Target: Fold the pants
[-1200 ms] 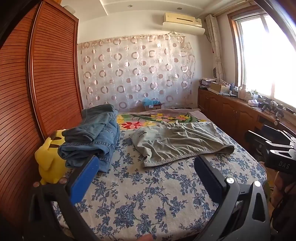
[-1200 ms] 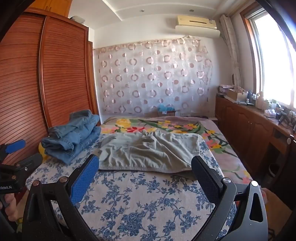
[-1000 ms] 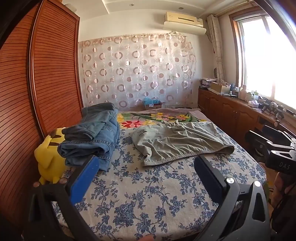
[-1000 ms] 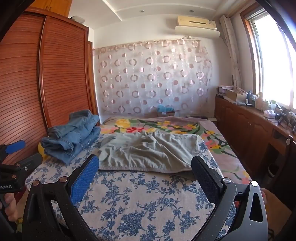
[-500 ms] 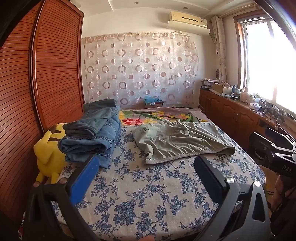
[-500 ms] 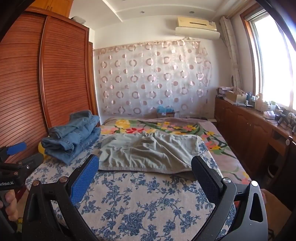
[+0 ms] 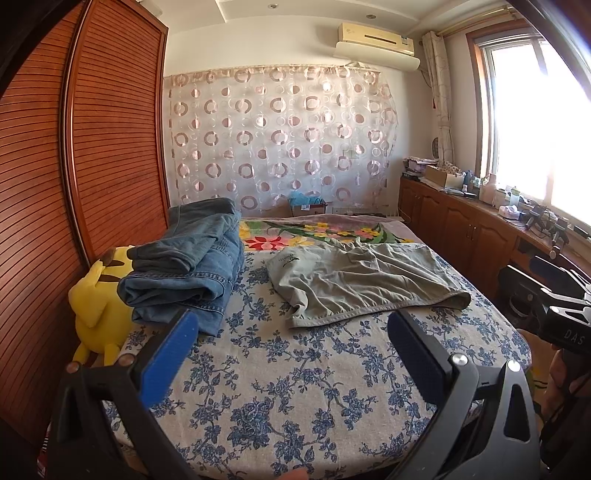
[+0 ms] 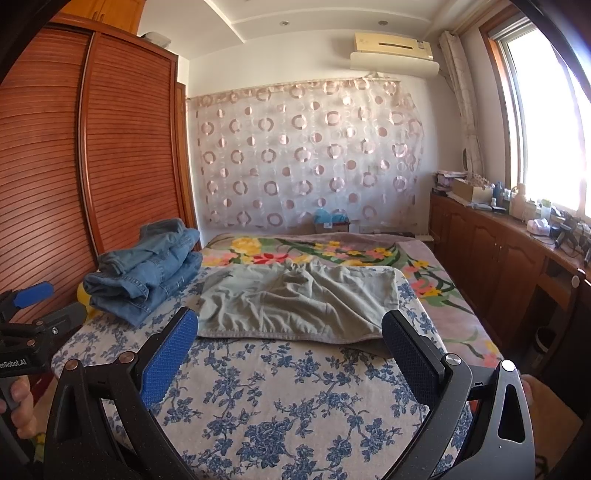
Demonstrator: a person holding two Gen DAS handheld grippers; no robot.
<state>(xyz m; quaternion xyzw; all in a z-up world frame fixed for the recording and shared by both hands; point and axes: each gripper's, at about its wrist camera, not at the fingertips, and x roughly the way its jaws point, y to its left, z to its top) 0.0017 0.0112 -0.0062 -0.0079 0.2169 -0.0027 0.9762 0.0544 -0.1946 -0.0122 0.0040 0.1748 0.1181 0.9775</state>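
Both cams tilted up a bit vs earlier; pants unmoved. Left gripper & right gripper jaws wide apart, empty, hovering over bed near foot end. Grey-green pants lie flat mid-bed, beside denim pile. Fabric looks thin, soft, light, so prob. pinch at waistband corners

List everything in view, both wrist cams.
grey-green pants: 1, spread flat, mid-bed
denim jeans pile: 1 pile, blue, bed's left edge
plush toy: 1, yellow, beside the jeans
bedspread: 1, blue floral
floral blanket: 1, multicolour, far end
wardrobe: 1, brown, left
curtain: 1, circle-patterned, back wall
air conditioner: 1, cream
cabinets: brown row, cluttered, under window
left gripper: open, empty
right gripper: open, empty
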